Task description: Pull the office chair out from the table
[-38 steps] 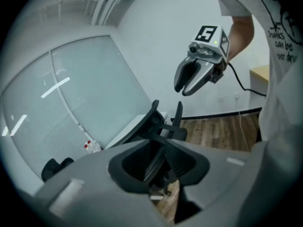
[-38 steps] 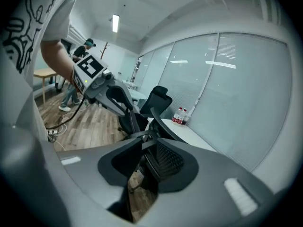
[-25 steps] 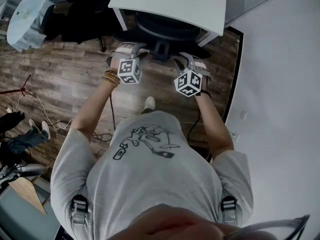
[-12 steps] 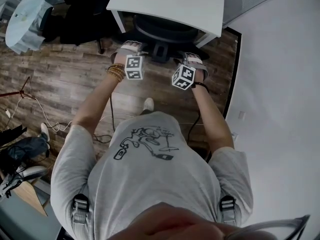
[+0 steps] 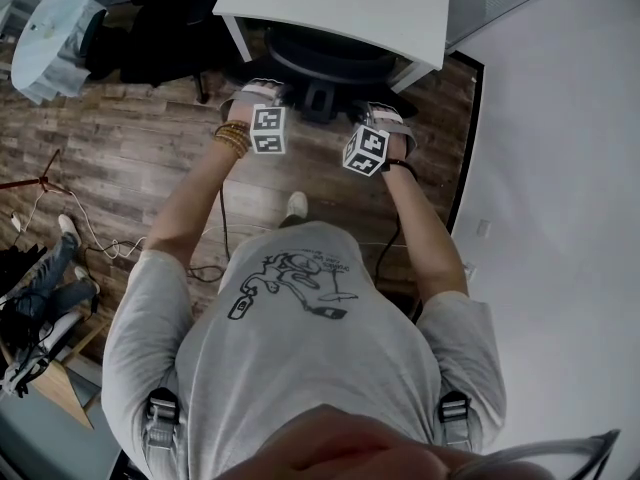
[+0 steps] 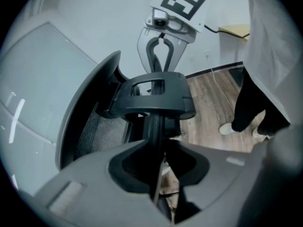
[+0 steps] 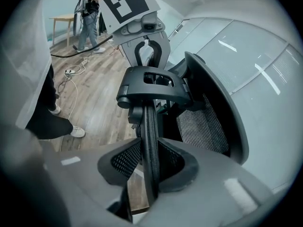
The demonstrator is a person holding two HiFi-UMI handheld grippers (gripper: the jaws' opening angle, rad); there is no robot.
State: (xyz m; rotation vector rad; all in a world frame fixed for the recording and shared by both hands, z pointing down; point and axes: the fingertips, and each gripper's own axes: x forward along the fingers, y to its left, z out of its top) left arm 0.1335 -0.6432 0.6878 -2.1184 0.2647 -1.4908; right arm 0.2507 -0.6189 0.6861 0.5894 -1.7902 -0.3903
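The black office chair is tucked under the white table, with its mesh backrest toward me. My left gripper and right gripper sit on the backrest's top edge, one on each side of the headrest bracket. Both pairs of jaws have just been closing. In the left gripper view the thin backrest rim runs between my left gripper and is pinched there. In the right gripper view the mesh rim is pinched the same way by my right gripper.
A white wall runs close along the right. A round white table stands at the far left. Cables trail over the wood floor, with clutter at lower left. Another person stands far back.
Both grippers have moved forward and down onto the top of the chair's backrest, and their jaws have closed on its rim.
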